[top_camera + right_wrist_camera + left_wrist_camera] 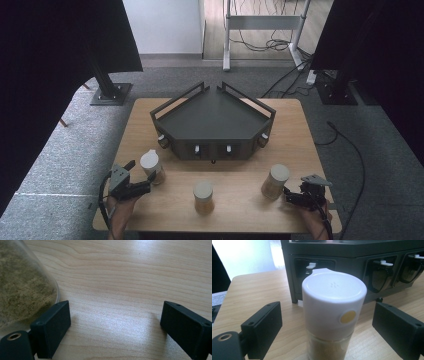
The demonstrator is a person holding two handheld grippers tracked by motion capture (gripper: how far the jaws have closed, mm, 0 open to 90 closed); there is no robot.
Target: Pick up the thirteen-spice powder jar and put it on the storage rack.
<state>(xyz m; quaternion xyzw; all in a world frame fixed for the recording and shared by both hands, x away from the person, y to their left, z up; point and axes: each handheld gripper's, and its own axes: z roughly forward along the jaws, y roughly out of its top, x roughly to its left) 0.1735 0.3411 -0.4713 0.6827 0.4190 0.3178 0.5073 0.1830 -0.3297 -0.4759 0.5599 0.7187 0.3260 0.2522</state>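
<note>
- nearest in the left gripper view, the left gripper (327, 322) has its black jaws spread wide, one on each side of the left jar (333, 315), with clear gaps on both sides; nothing is held yet.
- that jar stands upright on the table (235, 210) at the front left, a glass body of tan powder under a white cap with a small yellow dot facing the gripper.
- to do the grasp well, i judge the jaws should drop a little so the pads meet the glass below the cap rather than the smooth lid, then close evenly so the jar doesn't tip.
- right gripper (295, 196) is also wide open and empty; in its own view the right jar (22, 290) sits off to one side, just beside one jaw, so it would need centring before any squeeze.
- middle jar (203, 197) stands between the two, well apart from both grippers.
- farther back, the dark tray rack (215, 117) with its row of small white-tabbed slots sits close behind the left jar; lift straight up to avoid knocking it.
</note>
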